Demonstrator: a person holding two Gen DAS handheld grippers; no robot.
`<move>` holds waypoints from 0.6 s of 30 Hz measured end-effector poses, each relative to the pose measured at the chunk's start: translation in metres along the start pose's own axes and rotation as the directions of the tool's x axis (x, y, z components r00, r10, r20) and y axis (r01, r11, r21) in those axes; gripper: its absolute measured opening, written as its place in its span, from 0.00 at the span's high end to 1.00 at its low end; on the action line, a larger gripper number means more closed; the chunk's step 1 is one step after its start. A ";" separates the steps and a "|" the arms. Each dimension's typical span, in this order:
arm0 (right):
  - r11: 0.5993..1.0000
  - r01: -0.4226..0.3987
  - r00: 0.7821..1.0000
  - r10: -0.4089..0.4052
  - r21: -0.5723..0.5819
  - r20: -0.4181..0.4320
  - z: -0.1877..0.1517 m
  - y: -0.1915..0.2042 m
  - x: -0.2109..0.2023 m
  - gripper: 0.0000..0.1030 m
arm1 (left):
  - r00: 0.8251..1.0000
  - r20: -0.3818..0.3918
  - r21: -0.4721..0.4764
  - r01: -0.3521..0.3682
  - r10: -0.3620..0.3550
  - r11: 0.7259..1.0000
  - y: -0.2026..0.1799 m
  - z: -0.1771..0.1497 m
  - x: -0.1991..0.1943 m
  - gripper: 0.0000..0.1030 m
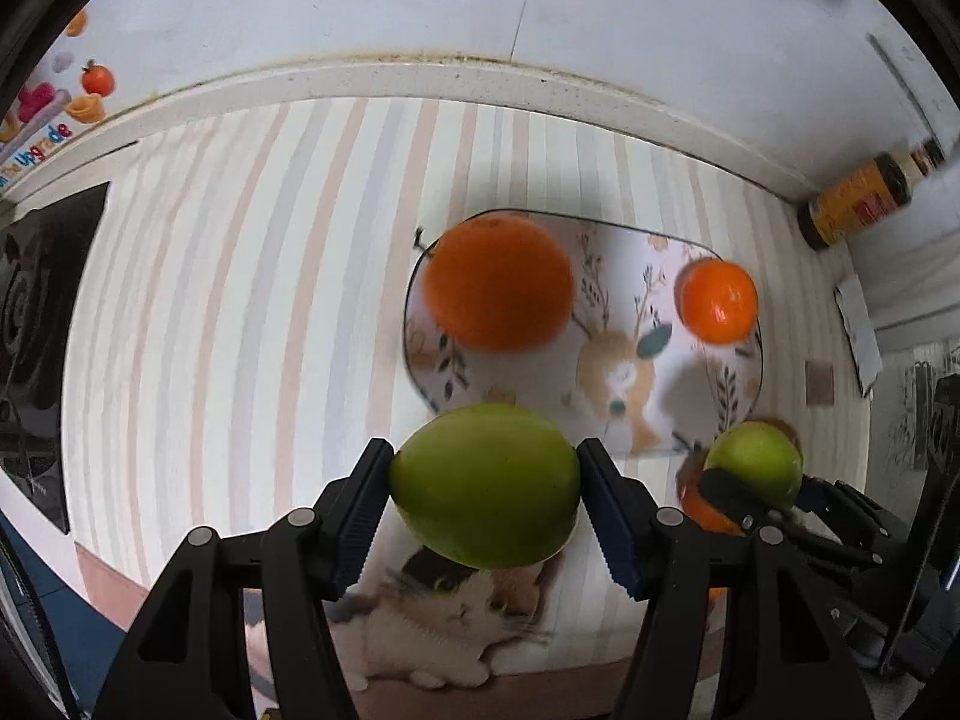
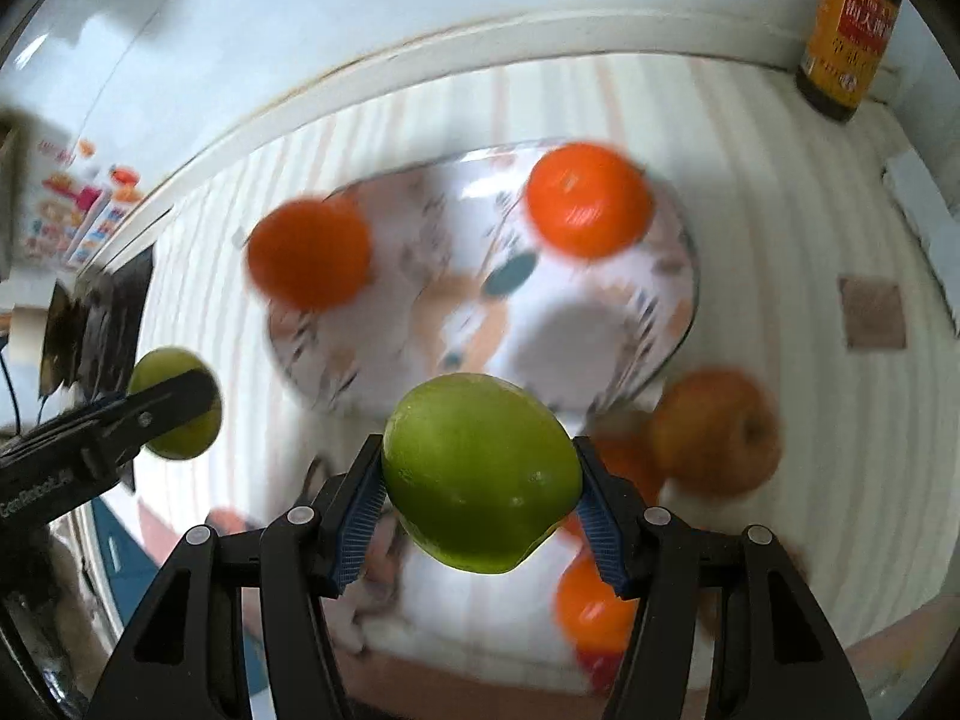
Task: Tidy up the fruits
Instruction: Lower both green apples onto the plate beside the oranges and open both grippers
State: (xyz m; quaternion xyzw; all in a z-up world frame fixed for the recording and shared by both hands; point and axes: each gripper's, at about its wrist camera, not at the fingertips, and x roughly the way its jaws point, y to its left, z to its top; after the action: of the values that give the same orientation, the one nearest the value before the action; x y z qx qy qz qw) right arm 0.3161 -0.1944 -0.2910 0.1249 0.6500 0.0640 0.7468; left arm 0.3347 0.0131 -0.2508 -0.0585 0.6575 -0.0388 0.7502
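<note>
My left gripper [image 1: 485,483] is shut on a green apple [image 1: 483,483] and holds it above the striped cloth, just short of the deer-print plate [image 1: 624,396]. A large orange [image 1: 498,282] and a smaller orange [image 1: 717,300] lie on the plate. My right gripper [image 2: 480,474] is shut on a second green apple [image 2: 480,471] near the plate's front edge [image 2: 678,324]. The right gripper with its apple [image 1: 759,465] shows in the left wrist view. The left gripper's apple [image 2: 177,405] shows in the right wrist view. The plate's oranges [image 2: 309,252] [image 2: 591,198] show there too.
A yellow-red apple [image 2: 714,432] and an orange [image 2: 594,600] lie on the cloth right of the plate's front. A dark sauce bottle [image 2: 849,30] stands at the back right by the wall. A black stove top [image 1: 42,312] lies at the left.
</note>
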 end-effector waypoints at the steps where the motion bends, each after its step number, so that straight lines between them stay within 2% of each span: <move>1: 1.000 0.012 1.000 -0.012 0.002 -0.007 0.008 -0.007 0.004 0.39 | 1.000 -0.014 -0.008 0.006 -0.006 1.000 -0.003 0.009 0.006 0.41; 6: 0.999 0.044 0.998 -0.043 0.016 -0.040 0.036 -0.021 0.021 0.39 | 0.997 -0.081 -0.001 -0.018 0.018 1.000 -0.010 0.023 0.035 0.41; 9: 0.998 0.058 0.997 -0.058 0.001 -0.054 0.039 -0.020 0.028 0.39 | 0.994 -0.103 -0.004 -0.022 0.022 1.000 -0.011 0.028 0.044 0.41; 15: 0.999 0.035 0.994 -0.032 0.027 -0.102 0.046 -0.021 0.043 0.39 | 0.990 -0.132 0.008 -0.045 0.046 0.999 -0.016 0.033 0.055 0.41; 17: 0.999 0.027 0.993 -0.022 0.038 -0.115 0.049 -0.024 0.047 0.32 | 0.988 -0.147 -0.004 -0.043 0.042 0.999 -0.015 0.033 0.059 0.41; 18: 0.999 0.023 0.993 -0.018 0.046 -0.114 0.052 -0.023 0.053 0.20 | 0.988 -0.146 -0.008 -0.044 0.042 0.999 -0.016 0.034 0.061 0.41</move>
State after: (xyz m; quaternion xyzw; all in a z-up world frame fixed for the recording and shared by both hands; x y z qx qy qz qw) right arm 0.3736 -0.2077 -0.3415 0.1319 0.6940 0.0481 0.7062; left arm 0.3771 -0.0093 -0.3041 -0.0455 0.7118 -0.0230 0.7005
